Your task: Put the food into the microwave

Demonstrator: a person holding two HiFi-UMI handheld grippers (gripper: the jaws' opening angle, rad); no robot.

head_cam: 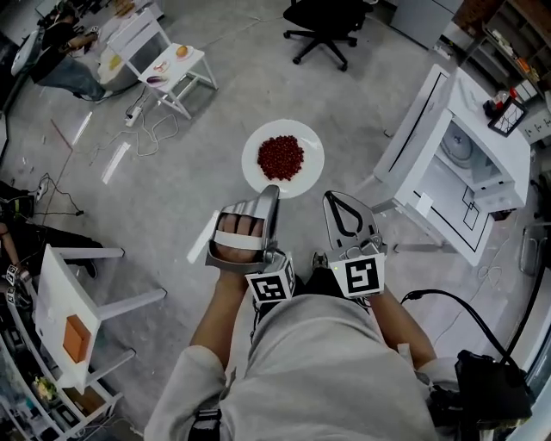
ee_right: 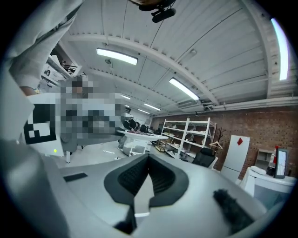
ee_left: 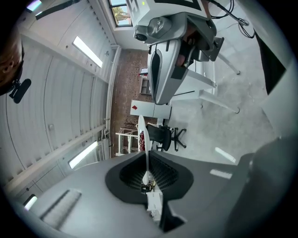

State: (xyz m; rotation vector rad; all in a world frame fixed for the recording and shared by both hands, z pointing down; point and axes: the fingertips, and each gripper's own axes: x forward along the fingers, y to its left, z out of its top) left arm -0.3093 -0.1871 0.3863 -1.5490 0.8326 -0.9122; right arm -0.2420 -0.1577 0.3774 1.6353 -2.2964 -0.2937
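Two grippers are in play. The left gripper is clenched on the near rim of the one white plate. Its own view shows the plate edge-on, pinched between the pads. The plate is held out over the floor at 12 o'clock from the hands and carries a single heap of red food at its centre.

The right gripper sits just beside the left at its 3 o'clock. Its jaws are pressed together with nothing between them, and it does not touch the plate.

One white microwave stands at 2 o'clock from the plate, well apart from it, with its door swung open.

One black office chair is at 12 o'clock. There are two small white tables. One table is at 10 o'clock with a few small items on top. The other table is at 8 o'clock and holds one orange block.
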